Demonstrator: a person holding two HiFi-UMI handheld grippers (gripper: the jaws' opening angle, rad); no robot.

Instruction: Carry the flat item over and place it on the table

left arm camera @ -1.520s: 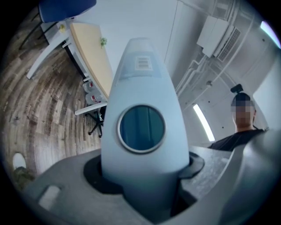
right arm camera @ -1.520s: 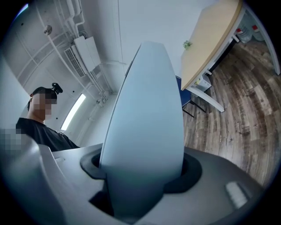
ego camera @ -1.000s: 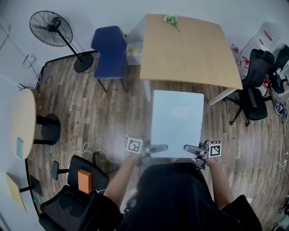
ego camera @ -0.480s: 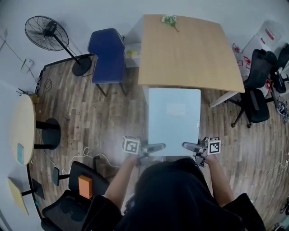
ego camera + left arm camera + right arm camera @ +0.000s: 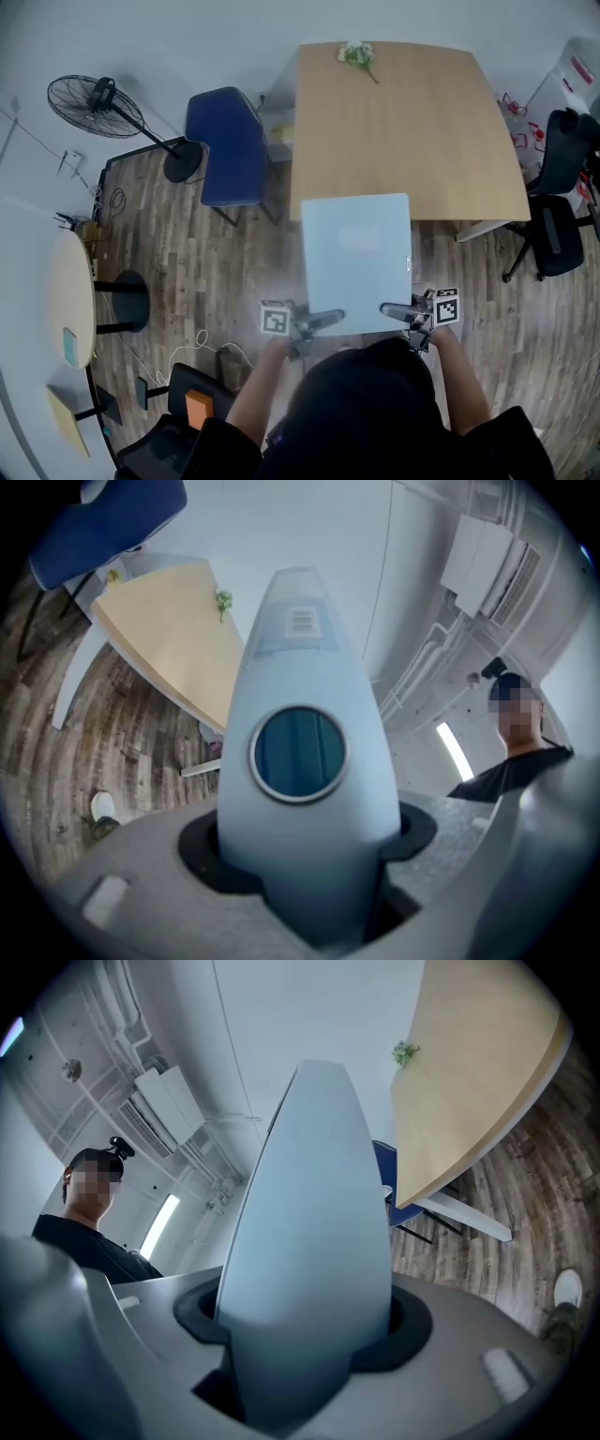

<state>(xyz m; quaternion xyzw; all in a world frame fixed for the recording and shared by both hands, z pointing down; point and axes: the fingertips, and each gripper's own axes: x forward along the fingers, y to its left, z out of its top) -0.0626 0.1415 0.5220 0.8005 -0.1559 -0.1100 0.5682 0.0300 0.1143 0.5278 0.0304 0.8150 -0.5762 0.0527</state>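
Note:
A flat pale blue board [image 5: 358, 262] is held level in front of me by its near edge. My left gripper [image 5: 323, 322] is shut on the near left corner and my right gripper [image 5: 394, 310] on the near right corner. The board's far edge overlaps the near edge of the light wooden table [image 5: 403, 122]. In the left gripper view the board [image 5: 300, 639] stands up between the jaws of the left gripper [image 5: 309, 855], with a dark round disc [image 5: 298, 753] on it. The right gripper view shows the board [image 5: 309, 1241] clamped in the right gripper [image 5: 300, 1354], beside the table [image 5: 478, 1063].
A green sprig [image 5: 357, 56] lies at the table's far edge. A blue chair [image 5: 225, 145] stands left of the table, with a floor fan [image 5: 94, 105] further left. Black office chairs [image 5: 553, 234] stand at the right. A round table [image 5: 70, 291] is at the left.
I have moved toward the wooden table with the board. Its far edge, short of the table before, now lies over the table's near edge. Both grips are unchanged.

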